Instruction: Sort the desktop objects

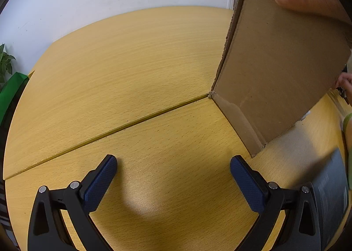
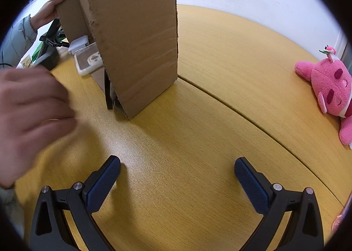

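A brown cardboard box [image 1: 275, 70] stands tilted on the wooden table [image 1: 132, 63], with a person's hand [image 1: 308, 0] on its top. The box [image 2: 136, 37] also shows in the right wrist view, with a hand [image 2: 47, 11] on its far side. A dark flat item [image 2: 108, 94] and a white object [image 2: 88, 61] lie at its base. My left gripper [image 1: 173, 163] is open and empty above the table, left of the box. My right gripper [image 2: 177, 164] is open and empty, in front of the box. A blurred hand [image 2: 33, 119] is at the left.
A pink plush toy [image 2: 330, 88] lies at the table's right side. A dark book-like object [image 1: 330, 196] lies at the right beside my left gripper. Green leaves and a green bag [image 1: 11, 88] are off the table's left. A dark device [image 2: 49, 46] stands behind the box.
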Demonstrator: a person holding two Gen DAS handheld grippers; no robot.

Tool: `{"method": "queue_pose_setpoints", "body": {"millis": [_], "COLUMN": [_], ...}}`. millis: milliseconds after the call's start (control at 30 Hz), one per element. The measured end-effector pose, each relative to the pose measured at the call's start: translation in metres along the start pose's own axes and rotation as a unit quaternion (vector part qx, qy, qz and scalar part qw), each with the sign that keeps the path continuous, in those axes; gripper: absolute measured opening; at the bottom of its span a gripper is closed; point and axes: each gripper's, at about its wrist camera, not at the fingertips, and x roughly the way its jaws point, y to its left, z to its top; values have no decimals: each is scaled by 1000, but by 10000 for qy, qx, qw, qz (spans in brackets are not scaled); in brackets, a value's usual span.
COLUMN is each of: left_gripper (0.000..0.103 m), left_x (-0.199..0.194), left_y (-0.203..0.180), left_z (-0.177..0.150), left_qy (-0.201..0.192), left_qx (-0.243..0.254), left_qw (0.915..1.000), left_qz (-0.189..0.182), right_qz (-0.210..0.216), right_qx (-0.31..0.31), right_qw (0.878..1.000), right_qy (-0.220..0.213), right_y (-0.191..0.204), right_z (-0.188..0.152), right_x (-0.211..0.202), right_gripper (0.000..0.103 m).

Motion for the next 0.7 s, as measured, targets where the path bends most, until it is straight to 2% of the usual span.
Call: {"method": "queue_pose_setpoints", "body": {"millis": [700], "left_gripper": [103], "left_x": [1], "left_y": [5], "left_z": [4], "left_qy": [-3], "left_qx": [-1], "left_qw": [10000], "left_qz": [7], "right_qz": [-3], "right_qx": [0], "right_qw": [10000], "right_qy": [3], "right_y": [-1], "right_z": [1], "right_x": [0], "right_gripper": [103]}}
